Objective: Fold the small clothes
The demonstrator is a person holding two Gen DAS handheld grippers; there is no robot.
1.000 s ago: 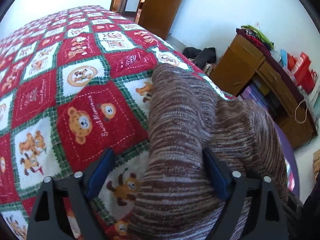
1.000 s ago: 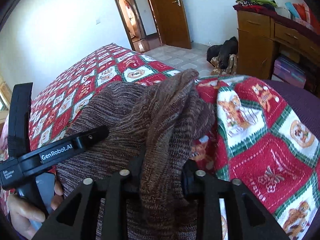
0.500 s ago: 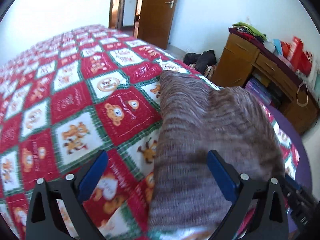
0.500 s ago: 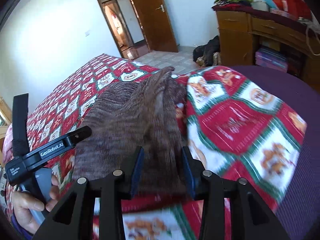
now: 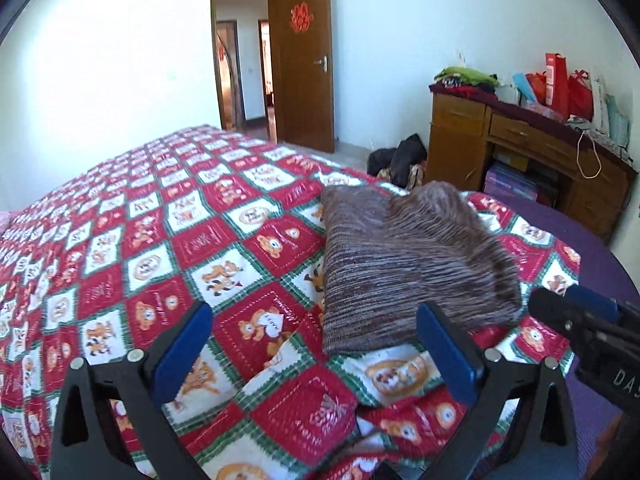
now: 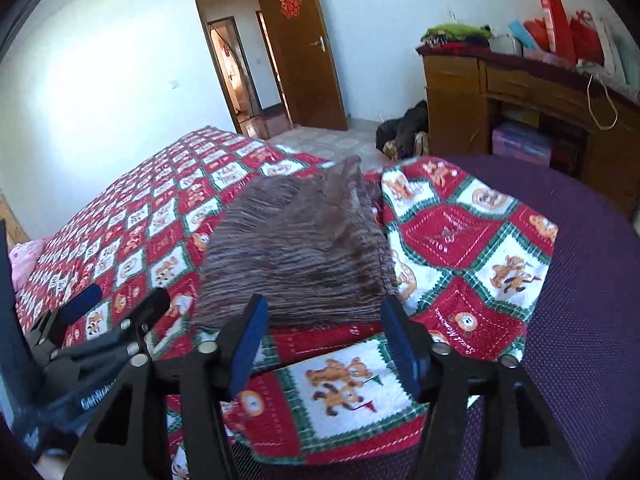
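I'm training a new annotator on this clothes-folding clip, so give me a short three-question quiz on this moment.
1. True or false: the left tool is clamped on the brown knit garment.
2. What does the garment rest on? A) wooden desk B) red bear-print quilt C) floor
3. Fill in: the right tool has its jaws ____, with nothing between them.

Key: 1 false, it stands open and clear of the garment; 2 B, the quilt; 3 open, having just been opening.
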